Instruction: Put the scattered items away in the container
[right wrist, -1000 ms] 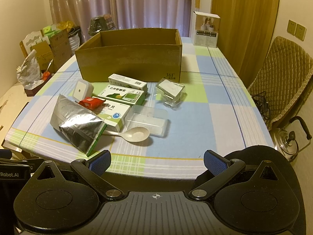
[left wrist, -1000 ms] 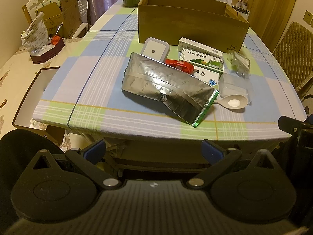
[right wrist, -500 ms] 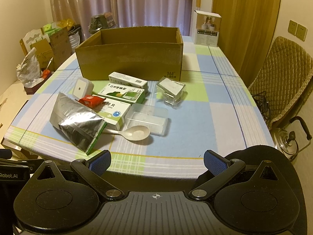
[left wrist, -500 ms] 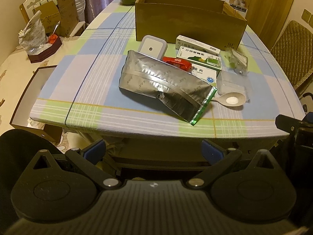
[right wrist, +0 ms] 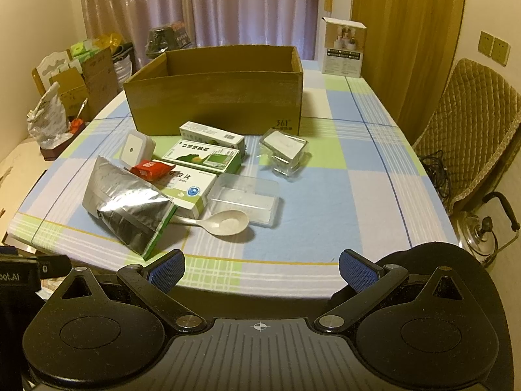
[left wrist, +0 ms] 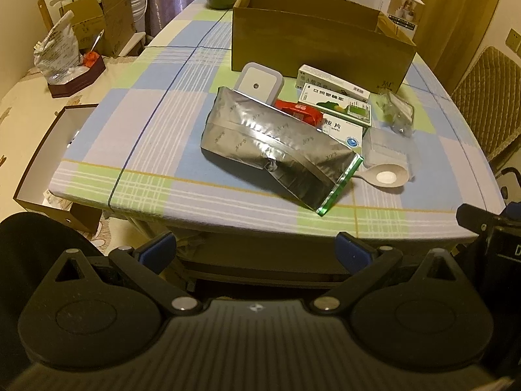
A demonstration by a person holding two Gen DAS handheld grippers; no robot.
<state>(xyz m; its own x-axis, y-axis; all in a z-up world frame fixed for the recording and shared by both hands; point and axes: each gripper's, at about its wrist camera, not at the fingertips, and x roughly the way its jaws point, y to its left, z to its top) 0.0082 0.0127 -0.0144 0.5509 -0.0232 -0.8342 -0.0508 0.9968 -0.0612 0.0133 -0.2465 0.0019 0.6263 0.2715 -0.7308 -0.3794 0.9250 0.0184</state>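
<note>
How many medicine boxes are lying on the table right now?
3: a slim white box nearest the cardboard box, a green-printed box in front of it, and a white box partly under the red packet. More may be hidden.

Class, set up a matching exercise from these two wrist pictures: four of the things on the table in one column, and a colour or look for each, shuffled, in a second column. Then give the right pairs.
Things
1. pouch
2. spoon
3. cardboard box
4. small packet

Colour or look
A. brown
B. red
C. shiny silver
D. pale cream

Pairs: 1-C, 2-D, 3-A, 4-B

All four are on the checked tablecloth. The packet leans on the pouch's far edge, and the spoon's handle runs under the pouch's near corner.
</note>
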